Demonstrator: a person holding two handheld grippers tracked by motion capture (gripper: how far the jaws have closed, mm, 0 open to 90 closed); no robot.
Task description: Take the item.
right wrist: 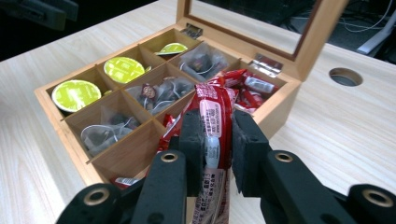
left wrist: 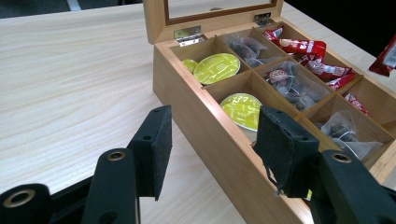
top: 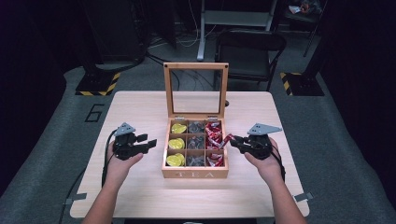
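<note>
A wooden tea box (top: 195,174) stands mid-table, its glass lid (top: 196,88) upright. Green capsules (top: 176,143) fill its left column, clear tea bags (top: 196,142) the middle, red packets (top: 214,135) the right. My left gripper (top: 144,143) hovers open and empty beside the box's left wall (left wrist: 187,88), over bare table. My right gripper (top: 235,140) is shut on a red packet (right wrist: 212,109), held just off the box's right side above the red packets (right wrist: 247,86). The same packet (left wrist: 386,56) shows at the right edge of the left gripper view.
The light wooden table (top: 140,107) has a round cable hole (right wrist: 345,76) behind the box on the right. A dark chair (top: 250,51) stands beyond the far edge. Bare tabletop lies on both sides of the box.
</note>
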